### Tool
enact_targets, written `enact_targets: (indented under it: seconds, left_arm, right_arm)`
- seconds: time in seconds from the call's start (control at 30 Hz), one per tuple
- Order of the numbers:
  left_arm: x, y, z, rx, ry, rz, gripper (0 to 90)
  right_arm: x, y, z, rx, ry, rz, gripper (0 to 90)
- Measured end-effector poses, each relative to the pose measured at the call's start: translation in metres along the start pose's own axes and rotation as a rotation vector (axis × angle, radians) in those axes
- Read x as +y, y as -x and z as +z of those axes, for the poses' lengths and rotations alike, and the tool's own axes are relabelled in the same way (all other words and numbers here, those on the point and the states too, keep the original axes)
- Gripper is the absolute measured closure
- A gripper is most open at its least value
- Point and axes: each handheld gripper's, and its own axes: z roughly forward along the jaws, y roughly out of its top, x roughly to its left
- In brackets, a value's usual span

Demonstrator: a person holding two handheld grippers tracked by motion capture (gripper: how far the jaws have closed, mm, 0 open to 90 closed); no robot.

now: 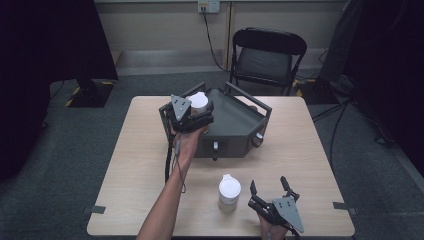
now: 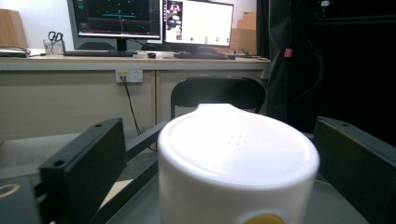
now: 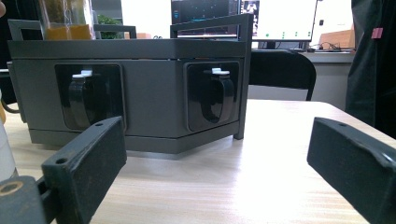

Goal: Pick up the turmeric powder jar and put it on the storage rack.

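A white lidded container (image 1: 199, 101) (image 2: 238, 163) stands on the left part of the dark grey box (image 1: 240, 125) at the table's middle. My left gripper (image 1: 192, 114) (image 2: 219, 154) reaches over the box, and its jaws stand on either side of the container, with a gap showing at the left jaw. A second white container (image 1: 229, 192) stands on the table near the front edge. Just right of it, my right gripper (image 1: 269, 184) (image 3: 215, 154) is open with nothing between its jaws and faces the box's front (image 3: 154, 93).
The box front carries two black latches (image 3: 217, 95) and rails rise from its top. A black folding chair (image 1: 267, 55) stands behind the wooden table (image 1: 145, 165). Monitors sit on a desk (image 2: 140, 60) along the far wall.
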Motion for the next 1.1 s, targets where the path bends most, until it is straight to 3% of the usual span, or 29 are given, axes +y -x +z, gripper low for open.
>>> enact_targets:
  seconds: [0.27,0.47,0.63,0.77,1.1]
  left_arm:
    - [0.004,0.003,-0.005,0.011,-0.013,0.001,0.0]
    - [0.001,0.004,-0.017,-0.006,0.020,0.004,0.0]
    - [-0.001,0.004,-0.027,-0.028,0.025,0.037,0.9]
    - [-0.002,0.003,-0.037,-0.042,0.031,0.027,0.0]
    - [-0.014,0.003,-0.065,-0.014,0.076,0.030,0.0]
  right_arm:
    - [0.000,0.000,0.000,0.000,0.000,0.000,3.5]
    - [0.000,0.000,0.000,0.001,0.001,-0.001,3.5]
    - [0.000,0.000,0.000,0.000,0.001,-0.001,3.5]
    - [0.000,0.000,0.000,-0.002,0.002,-0.001,3.4]
    - [0.000,0.000,0.000,-0.002,0.002,-0.001,3.5]
